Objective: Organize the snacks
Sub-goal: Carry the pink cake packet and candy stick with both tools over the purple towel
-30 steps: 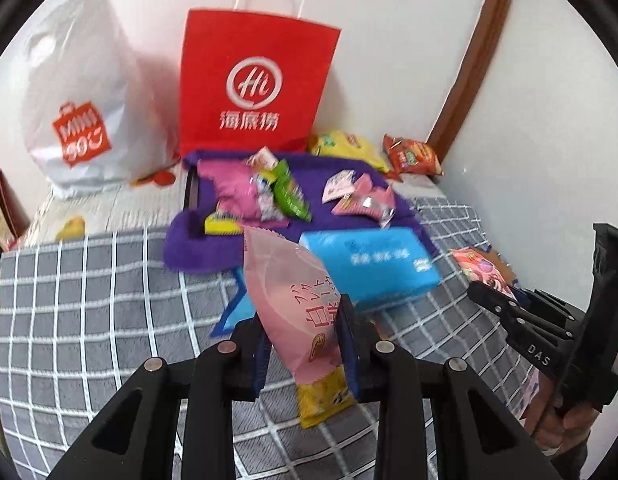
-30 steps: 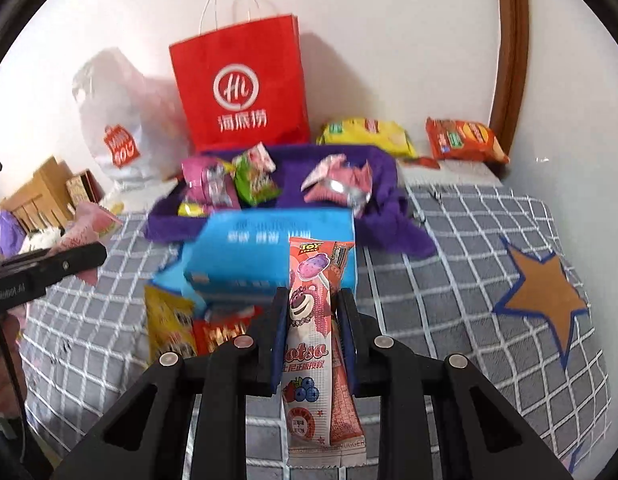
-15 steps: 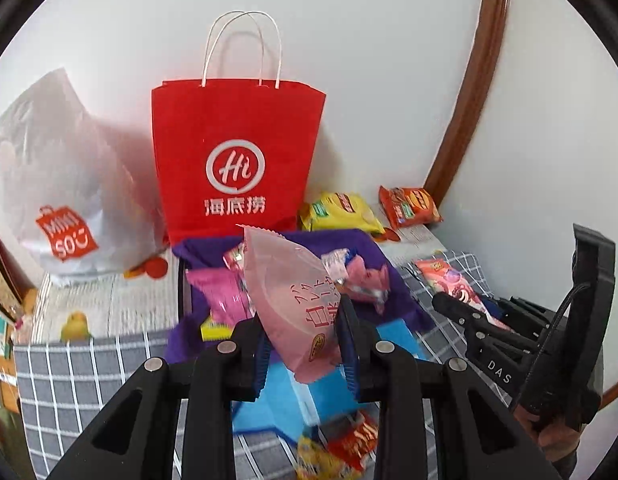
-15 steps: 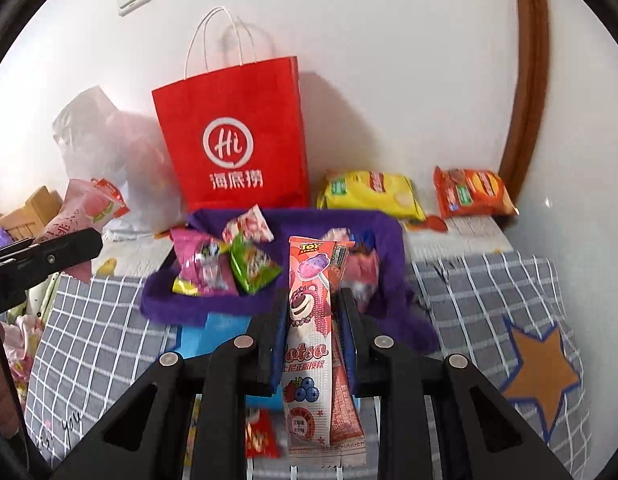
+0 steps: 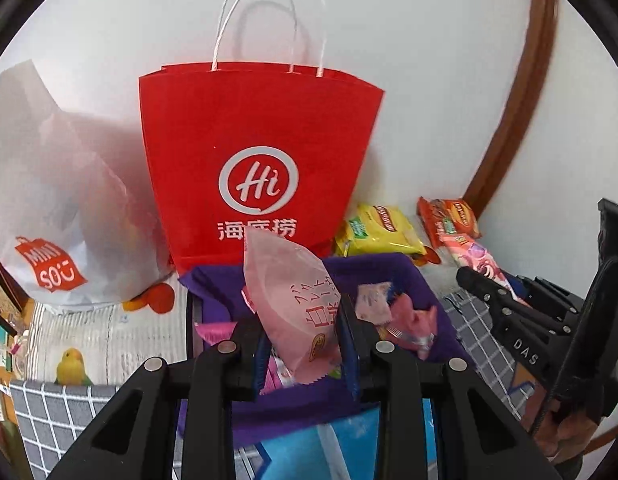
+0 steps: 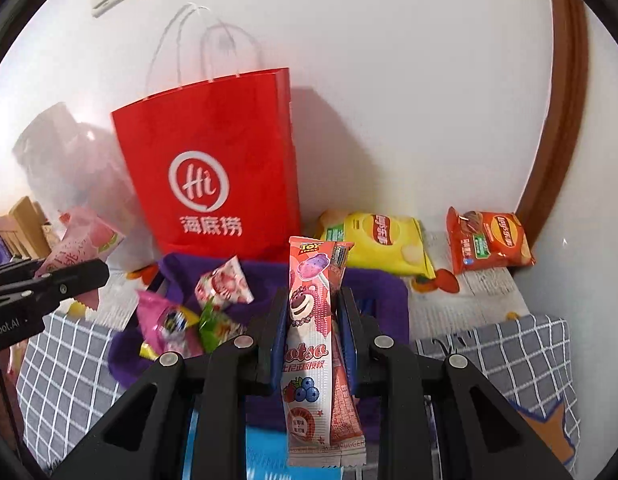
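Note:
My left gripper (image 5: 305, 344) is shut on a pale pink snack packet (image 5: 293, 300), held above the purple-lined basket (image 5: 373, 272). My right gripper (image 6: 311, 340) is shut on long pink Lotso snack sticks (image 6: 309, 320), also over the purple basket (image 6: 389, 284). Several small snack packets lie in the basket, among them a magenta packet (image 6: 165, 324), a green one (image 6: 217, 326) and a strawberry one (image 6: 223, 282). In the left wrist view, the right gripper (image 5: 509, 308) shows at the right. In the right wrist view, the left gripper (image 6: 49, 284) shows at the left with its pink packet (image 6: 81, 248).
A red paper bag (image 5: 257, 168) stands against the wall behind the basket, with a white plastic bag (image 5: 41, 200) to its left. A yellow chip bag (image 6: 377, 244) and an orange chip bag (image 6: 489, 240) lie at the back right. A blue pack (image 5: 341, 448) lies in front of the basket on grey checked cloth (image 6: 509, 356).
Both grippers have carried their packets forward and a little up, from the front of the checked cloth to over the purple basket. The red bag looms closer. Both grips are unchanged.

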{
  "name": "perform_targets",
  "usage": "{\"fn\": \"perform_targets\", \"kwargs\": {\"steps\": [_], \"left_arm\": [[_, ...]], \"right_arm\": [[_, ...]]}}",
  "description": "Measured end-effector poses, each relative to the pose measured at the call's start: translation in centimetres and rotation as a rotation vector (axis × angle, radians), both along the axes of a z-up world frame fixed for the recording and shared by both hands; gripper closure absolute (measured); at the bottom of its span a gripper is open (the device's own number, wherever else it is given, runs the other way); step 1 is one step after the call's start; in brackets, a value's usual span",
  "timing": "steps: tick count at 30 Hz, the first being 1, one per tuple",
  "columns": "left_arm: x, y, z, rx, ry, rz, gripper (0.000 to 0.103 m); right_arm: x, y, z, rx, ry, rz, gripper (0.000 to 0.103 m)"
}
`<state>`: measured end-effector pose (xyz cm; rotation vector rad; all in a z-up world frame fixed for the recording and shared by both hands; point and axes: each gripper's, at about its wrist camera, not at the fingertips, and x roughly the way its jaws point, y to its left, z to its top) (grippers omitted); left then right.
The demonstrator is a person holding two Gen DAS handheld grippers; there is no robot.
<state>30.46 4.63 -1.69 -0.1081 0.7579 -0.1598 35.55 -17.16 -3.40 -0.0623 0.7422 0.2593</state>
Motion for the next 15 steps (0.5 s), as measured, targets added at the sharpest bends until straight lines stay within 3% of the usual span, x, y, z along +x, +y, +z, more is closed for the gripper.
{"fn": "perform_targets", "kwargs": {"steps": [7, 15], "left_arm": [[2.2, 0.6, -2.0, 0.011, 0.040, 0.001, 0.075], [3.1, 2.2, -3.4, -0.002, 0.074, 0.033, 0.075]], "right_arm": [[2.7, 0.9, -1.3, 0.018, 0.027, 0.026, 0.079], [4.0, 1.3, -4.3, -0.079, 0.066, 0.049, 0.079]]}}
